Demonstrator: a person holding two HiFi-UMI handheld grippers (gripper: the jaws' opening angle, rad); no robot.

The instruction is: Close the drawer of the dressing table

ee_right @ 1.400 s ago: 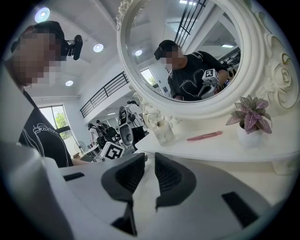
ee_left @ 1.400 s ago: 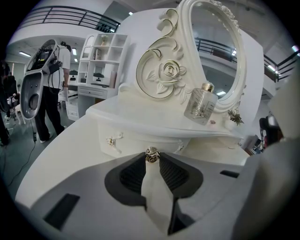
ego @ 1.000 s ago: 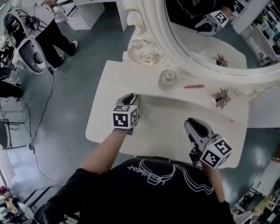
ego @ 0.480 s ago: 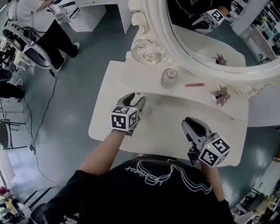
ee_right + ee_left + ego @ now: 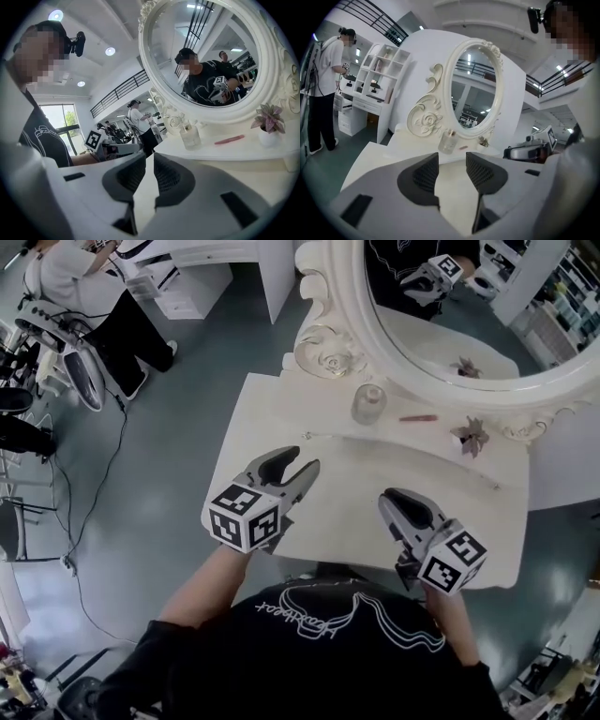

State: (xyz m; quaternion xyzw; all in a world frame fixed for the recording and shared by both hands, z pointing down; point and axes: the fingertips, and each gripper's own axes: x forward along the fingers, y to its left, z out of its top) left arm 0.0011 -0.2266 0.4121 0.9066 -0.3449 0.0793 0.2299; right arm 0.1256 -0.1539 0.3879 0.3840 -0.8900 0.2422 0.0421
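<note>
The white dressing table [image 5: 375, 474] stands below me with its oval mirror [image 5: 450, 324] at the back. No open drawer shows; the drawer front is hidden under the table's front edge. My left gripper [image 5: 302, 458] hangs above the table's front left part, jaws wide open and empty; between its pads [image 5: 452, 157] only the table top shows. My right gripper [image 5: 392, 495] hovers over the front right part. Its jaws stand almost together with nothing between them [image 5: 150, 157].
A glass bottle [image 5: 368, 404], a pink stick [image 5: 418, 417] and a small potted plant [image 5: 469, 435] sit on the raised back shelf by the mirror. A person [image 5: 84, 296] stands by white shelving at the far left, with cables on the grey floor.
My left gripper has lifted off the table and drawn back toward me, and its jaws have opened wide. The right gripper has shifted slightly left and back.
</note>
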